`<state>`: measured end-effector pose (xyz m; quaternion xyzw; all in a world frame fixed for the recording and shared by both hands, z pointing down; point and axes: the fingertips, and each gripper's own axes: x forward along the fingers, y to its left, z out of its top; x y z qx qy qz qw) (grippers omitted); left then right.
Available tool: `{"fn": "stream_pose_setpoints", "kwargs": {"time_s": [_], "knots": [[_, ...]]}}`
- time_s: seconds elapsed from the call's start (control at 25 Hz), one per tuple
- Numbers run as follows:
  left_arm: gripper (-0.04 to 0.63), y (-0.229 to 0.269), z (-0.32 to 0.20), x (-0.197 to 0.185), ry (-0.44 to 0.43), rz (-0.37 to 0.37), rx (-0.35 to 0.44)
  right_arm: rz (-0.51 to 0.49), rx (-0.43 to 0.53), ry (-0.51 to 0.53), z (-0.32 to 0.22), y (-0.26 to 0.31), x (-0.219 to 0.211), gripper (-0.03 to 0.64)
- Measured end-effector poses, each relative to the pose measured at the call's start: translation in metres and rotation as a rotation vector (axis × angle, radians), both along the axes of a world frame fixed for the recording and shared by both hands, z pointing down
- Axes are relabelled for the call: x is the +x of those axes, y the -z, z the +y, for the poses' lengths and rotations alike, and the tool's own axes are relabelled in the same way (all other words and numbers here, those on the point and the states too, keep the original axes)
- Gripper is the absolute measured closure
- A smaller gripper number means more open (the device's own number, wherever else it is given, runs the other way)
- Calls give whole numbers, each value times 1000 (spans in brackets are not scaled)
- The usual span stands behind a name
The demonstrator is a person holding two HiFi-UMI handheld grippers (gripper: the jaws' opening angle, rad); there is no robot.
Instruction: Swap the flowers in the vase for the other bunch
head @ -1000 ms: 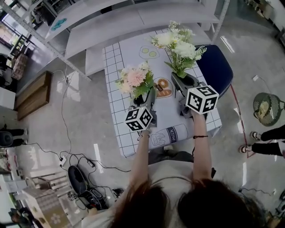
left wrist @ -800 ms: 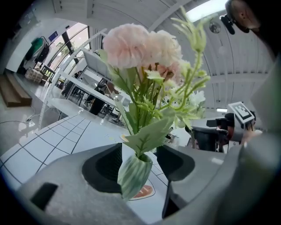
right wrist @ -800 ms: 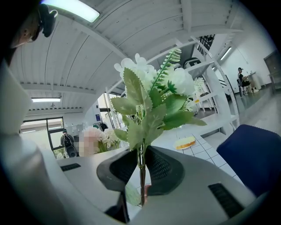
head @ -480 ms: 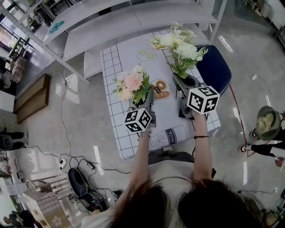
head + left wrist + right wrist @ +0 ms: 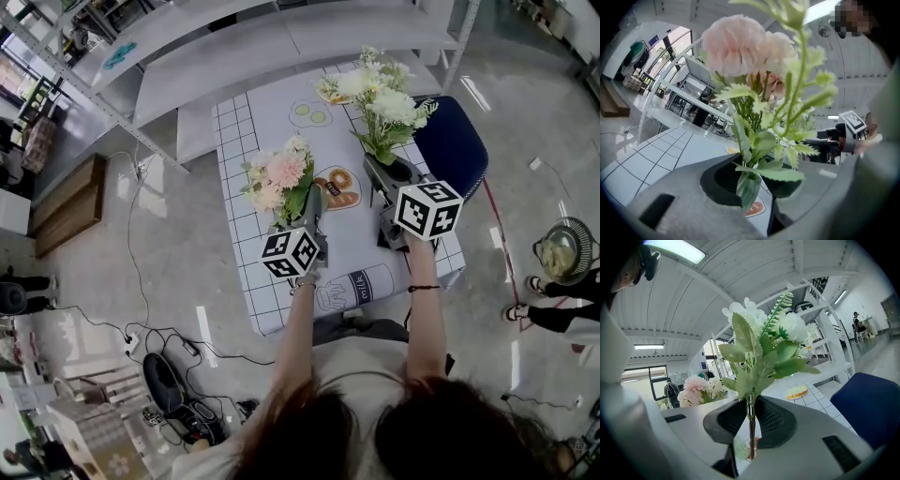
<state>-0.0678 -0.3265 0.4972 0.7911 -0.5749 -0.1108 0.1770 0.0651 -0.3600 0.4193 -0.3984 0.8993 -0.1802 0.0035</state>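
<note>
Over the checked bench, the left tool has just been closing its jaws around the stems of the pink bunch and pinches them, blooms upright. Just beside it, the right tool is clenched on the thin stem of the white bunch, held upright near the blue chair.

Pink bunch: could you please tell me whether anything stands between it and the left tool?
Nothing visible does. The pink bunch already has its stems between the jaws of the left tool, which have just been closing on them. The white bunch is off to the side, gripped in the right tool.
</note>
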Motion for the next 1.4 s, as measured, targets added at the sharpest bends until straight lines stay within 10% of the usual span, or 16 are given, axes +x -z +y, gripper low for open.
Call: {"fn": "stream_pose_setpoints", "kwargs": {"time_s": [1.4], "knots": [[528, 43, 0, -4, -61, -24, 29, -35, 0, -9, 6, 10, -9, 561]]}}
